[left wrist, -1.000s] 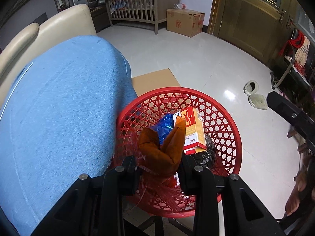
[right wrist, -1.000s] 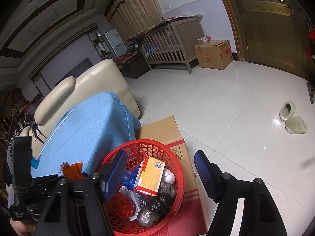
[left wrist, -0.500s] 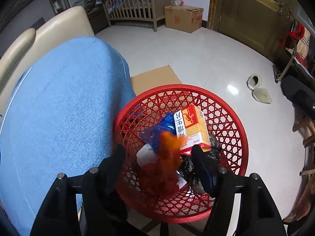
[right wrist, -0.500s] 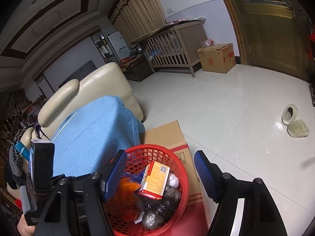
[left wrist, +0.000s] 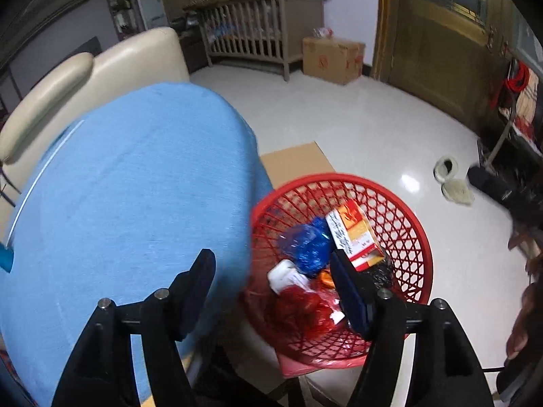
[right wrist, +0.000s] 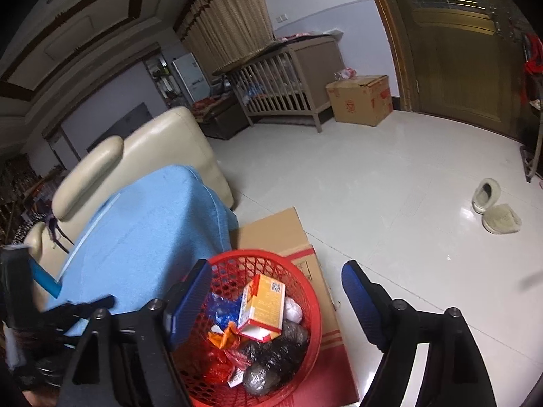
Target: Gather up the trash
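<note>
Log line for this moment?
left tongs: opening, empty | right tongs: opening, empty | orange wrapper: in red basket

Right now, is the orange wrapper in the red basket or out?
In: the orange wrapper lies among the trash inside the red basket.

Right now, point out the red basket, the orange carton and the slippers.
red basket [right wrist: 310,291], right wrist view, far rim.
orange carton [right wrist: 266,302], right wrist view, broad printed face.
slippers [right wrist: 501,218], right wrist view, nearer slipper's top.

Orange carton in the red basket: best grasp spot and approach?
Come from above and grip the orange carton across its narrow white sides near the raised top end. It leans tilted on the other trash in the red basket, so the upper end stands clear; the lower end is crowded by black bags.
</note>
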### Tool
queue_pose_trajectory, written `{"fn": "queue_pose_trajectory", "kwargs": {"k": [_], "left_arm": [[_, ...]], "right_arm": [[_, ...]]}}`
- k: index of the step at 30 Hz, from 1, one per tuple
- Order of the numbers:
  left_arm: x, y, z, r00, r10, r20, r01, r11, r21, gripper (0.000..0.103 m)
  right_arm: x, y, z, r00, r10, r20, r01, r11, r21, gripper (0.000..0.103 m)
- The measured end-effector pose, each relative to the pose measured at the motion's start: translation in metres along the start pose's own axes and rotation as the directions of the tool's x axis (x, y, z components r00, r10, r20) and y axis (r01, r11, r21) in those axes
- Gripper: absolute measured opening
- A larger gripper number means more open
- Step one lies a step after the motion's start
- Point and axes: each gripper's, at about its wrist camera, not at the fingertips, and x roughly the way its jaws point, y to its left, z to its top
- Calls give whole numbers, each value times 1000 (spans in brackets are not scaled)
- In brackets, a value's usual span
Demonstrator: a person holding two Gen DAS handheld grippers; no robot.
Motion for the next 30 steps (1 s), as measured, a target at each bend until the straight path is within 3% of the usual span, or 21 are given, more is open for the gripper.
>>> {"fn": "queue_pose_trajectory", "kwargs": {"k": [5, 9, 14, 22, 30], "left_arm": [[-31, 32, -16, 998, 30, 63, -28, 999, -42, 74], [-51, 62, -37, 993, 47, 106, -32, 990, -135, 77], [-60, 89, -62, 994, 29, 104, -4, 972, -235, 77], [-75, 111, -93, 988, 77, 131, -38, 959, -281, 78], [-79, 119, -101, 985, 98, 142, -51, 952, -303, 78]], "right_arm": [[6, 31, -16, 998, -7, -60, 1, 995, -96, 86], [8, 65, -31, 997, -21, -76, 8, 986, -166, 88], [5, 102, -55, 995, -65, -69, 48, 975, -215, 96], [-7, 140, -96, 992, -128, -18, 117, 953, -280, 99], [-11, 155, -113, 995, -100, -27, 87, 946, -312, 99]]}}
